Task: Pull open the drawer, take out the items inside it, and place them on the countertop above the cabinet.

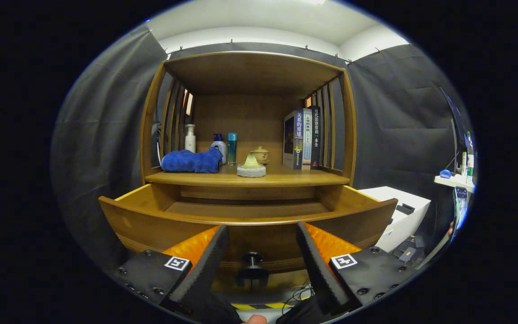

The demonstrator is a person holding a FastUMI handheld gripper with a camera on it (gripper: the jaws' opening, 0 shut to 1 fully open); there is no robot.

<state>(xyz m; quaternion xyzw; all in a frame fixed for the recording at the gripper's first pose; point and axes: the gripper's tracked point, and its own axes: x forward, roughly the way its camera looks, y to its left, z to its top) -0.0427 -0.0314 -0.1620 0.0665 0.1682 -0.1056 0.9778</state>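
I find the drawer point(247, 216) pulled well out of the cabinet point(247, 67); its visible floor is bare, though the front wall hides the near part. My gripper point(262, 263) hangs just before the drawer front, fingers apart and clamped on nothing, the dark knob point(252, 265) between them and untouched.

On the countertop point(286, 177) a blue towel point(191, 161) lies at the left edge and a pale cone-shaped piece on a grey disc point(251, 166) sits at the front edge, centre. I judge the opening done and the unloading done or nearly so; which things came from the drawer I cannot tell.

Cabinet: warm varnished wood, slatted sides. Towel: plush, crumpled. Fingers: orange, with black ridged pads point(209, 265).
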